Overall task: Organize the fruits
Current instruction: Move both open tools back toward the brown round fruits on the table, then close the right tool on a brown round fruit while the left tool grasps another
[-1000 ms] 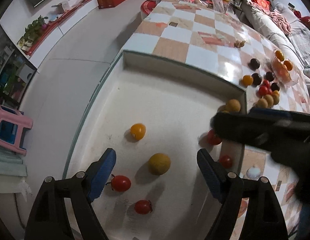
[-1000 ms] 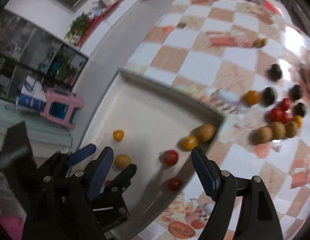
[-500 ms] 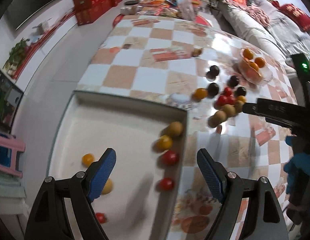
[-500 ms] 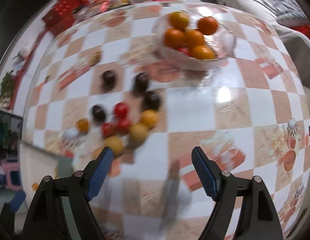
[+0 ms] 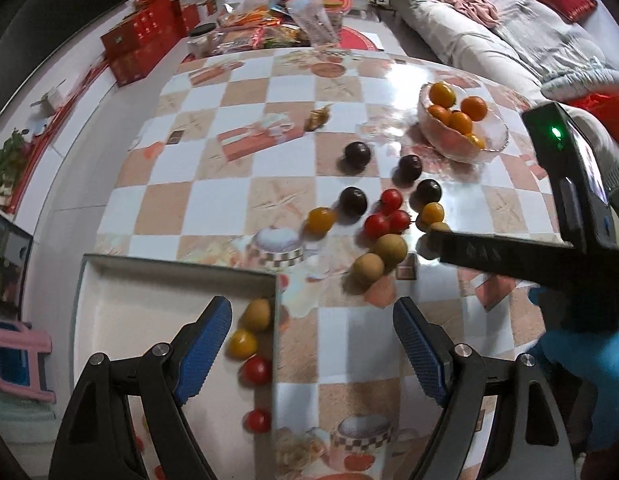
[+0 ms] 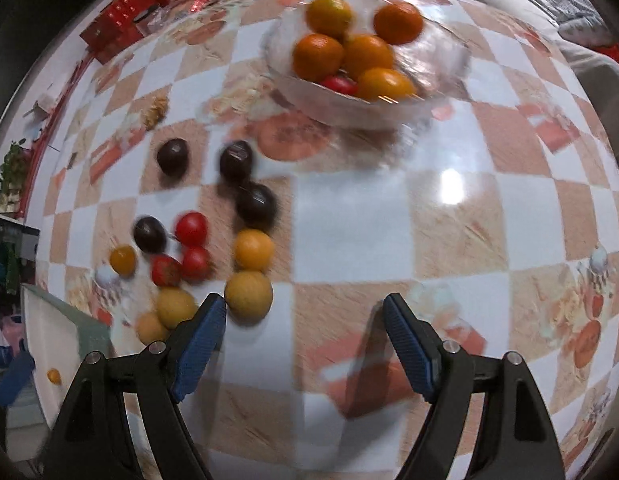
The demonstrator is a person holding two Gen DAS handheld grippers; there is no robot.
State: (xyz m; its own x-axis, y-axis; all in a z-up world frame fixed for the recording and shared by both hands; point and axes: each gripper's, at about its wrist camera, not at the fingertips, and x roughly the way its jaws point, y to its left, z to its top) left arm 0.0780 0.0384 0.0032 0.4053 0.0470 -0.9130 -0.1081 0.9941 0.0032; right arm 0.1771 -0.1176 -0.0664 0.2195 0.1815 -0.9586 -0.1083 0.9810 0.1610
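Observation:
Loose fruits lie on the checkered table: dark plums (image 5: 357,155), red cherry tomatoes (image 5: 376,225), small yellow fruits (image 5: 320,219) and tan round fruits (image 5: 390,249). A white tray (image 5: 121,312) at the lower left holds several small fruits (image 5: 256,314) along its right wall. A glass bowl (image 6: 305,92) holds oranges (image 6: 318,56). My left gripper (image 5: 312,344) is open and empty, above the tray's right edge. My right gripper (image 6: 304,332) is open and empty, just short of a tan fruit (image 6: 248,294); it also shows in the left wrist view (image 5: 509,256).
Snack packets and a jar (image 5: 199,38) crowd the table's far end. Red boxes (image 5: 137,46) stand on the floor to the left, a pink stool (image 5: 17,360) at lower left. A sofa (image 5: 489,32) runs along the right.
Both grippers have swung right from over the tray toward the loose fruits on the table. The right gripper has moved in closer to the fruit cluster and bowl. Both stay open.

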